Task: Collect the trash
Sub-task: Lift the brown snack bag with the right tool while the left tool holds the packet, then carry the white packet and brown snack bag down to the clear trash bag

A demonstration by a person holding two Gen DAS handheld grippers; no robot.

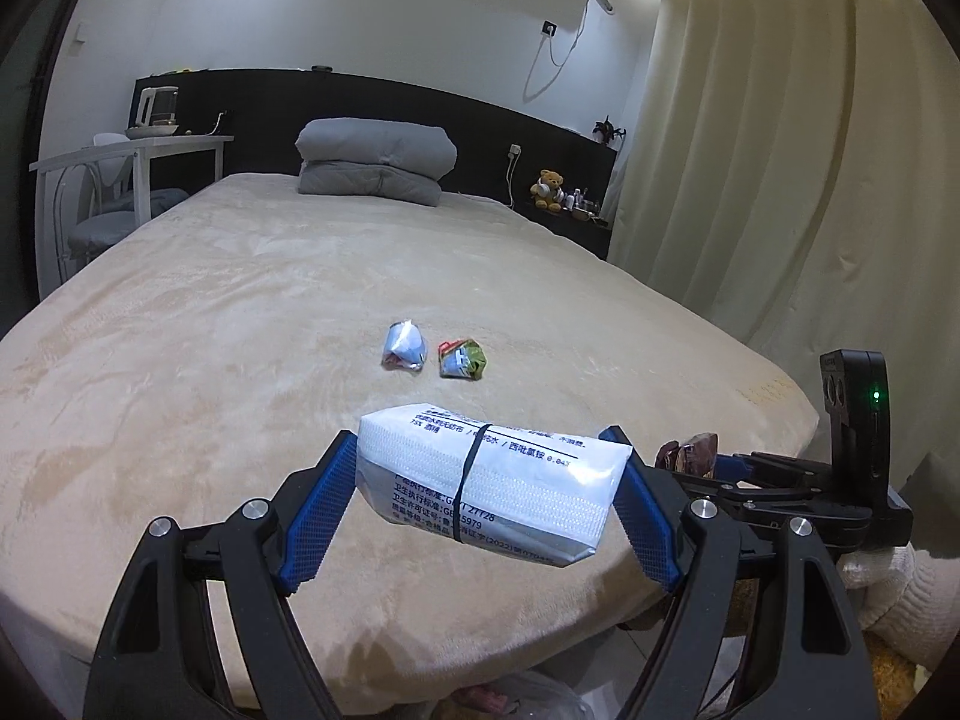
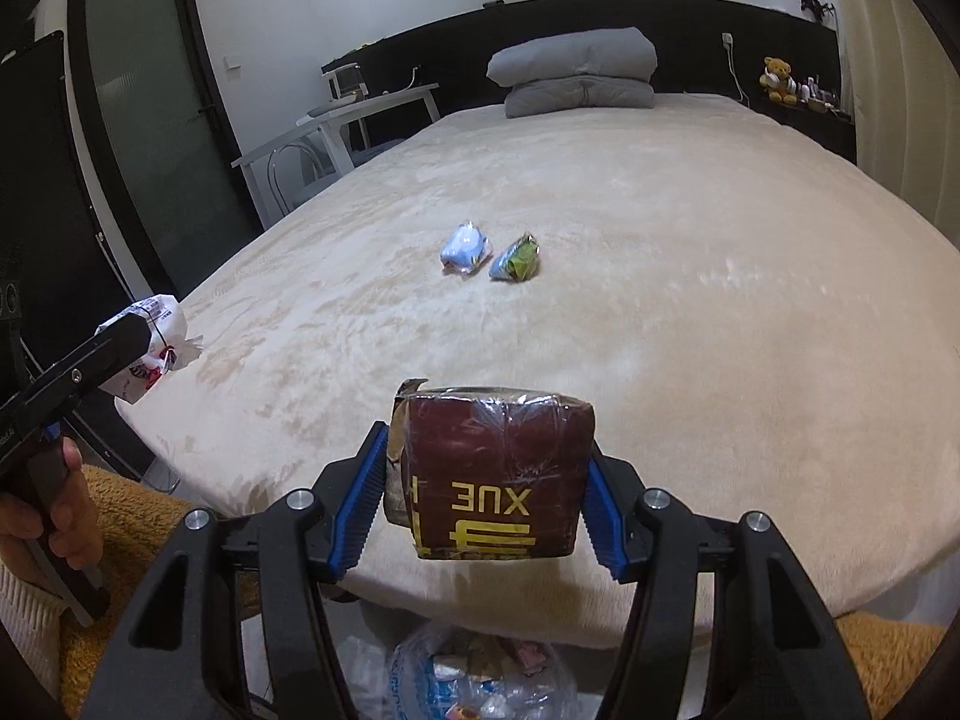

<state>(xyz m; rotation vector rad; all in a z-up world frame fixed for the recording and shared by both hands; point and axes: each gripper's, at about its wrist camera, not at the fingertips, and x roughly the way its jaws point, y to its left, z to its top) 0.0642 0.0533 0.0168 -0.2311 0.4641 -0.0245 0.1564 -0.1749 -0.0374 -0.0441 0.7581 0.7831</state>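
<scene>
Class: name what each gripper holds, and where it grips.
Left gripper: white wipes packet, by its two ends. Right gripper: dark red box, by opposite sides.

White wipes pack (image 1: pixel 492 480) with black printed text and a black band around it. Dark maroon box (image 2: pixel 498 474) with yellow lettering, wrapped in clear glossy film. Beige plush cover is seen on the bed (image 1: pixel 240 330). Beyond the maroon box, a light blue and white crumpled wrapper (image 2: pixel 465 247) and, beside it, a green and blue wrapper (image 2: pixel 515 261). Left gripper (image 1: pixel 486 510) and right gripper (image 2: pixel 486 510): black frames, blue ribbed pads on the jaws, silver bolts. Grey folded duvet (image 1: pixel 375 159) against a black headboard (image 1: pixel 480 114). Brown teddy bear (image 1: pixel 549 187). Cream curtain (image 1: pixel 780 150). White walls.
</scene>
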